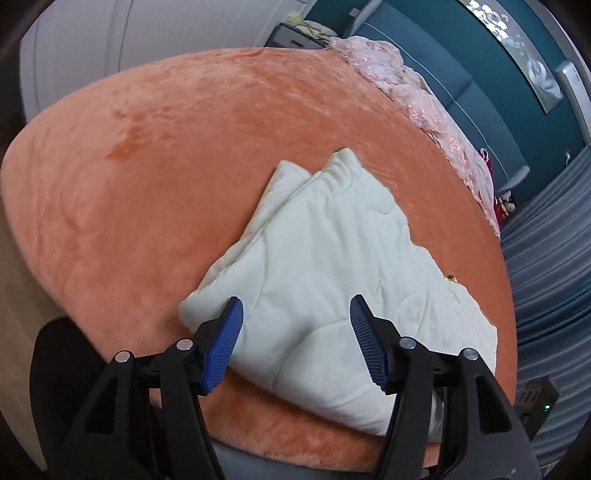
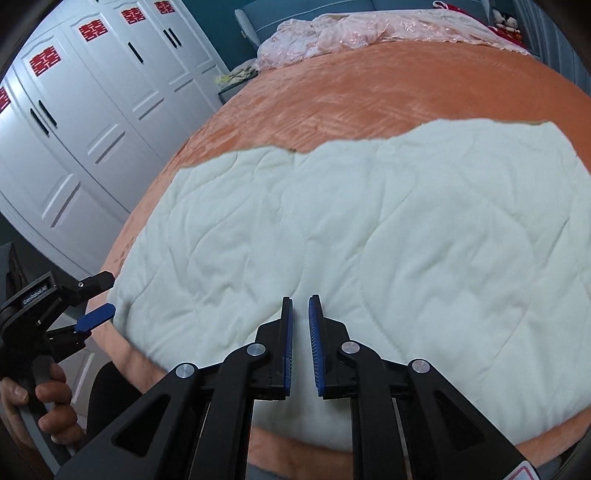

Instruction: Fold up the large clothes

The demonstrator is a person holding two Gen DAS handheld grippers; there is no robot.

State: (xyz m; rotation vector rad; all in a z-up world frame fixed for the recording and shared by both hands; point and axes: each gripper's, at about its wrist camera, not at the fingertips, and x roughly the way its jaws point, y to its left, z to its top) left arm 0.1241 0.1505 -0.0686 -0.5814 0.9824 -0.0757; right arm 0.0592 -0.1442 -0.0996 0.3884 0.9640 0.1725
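Your left gripper (image 1: 295, 321) stands wide open over the near edge of the one white quilt (image 1: 332, 266), holding nothing; from its camera the quilt lies folded on the orange bedspread (image 1: 147, 166), with a pink lace cover (image 1: 424, 107) bunched along the far side and a blue headboard (image 1: 461, 85) beyond. From your right camera, the right gripper (image 2: 300, 301) is nearly closed, a narrow gap between its pads, empty above the quilt. White wardrobe doors (image 2: 92, 110) carry five red emblems. Your hand (image 2: 33, 402) holds the left gripper's handle.

White quilted blanket (image 2: 369, 236), orange plush bedspread (image 1: 184, 147), pink lace fabric (image 2: 332, 33)
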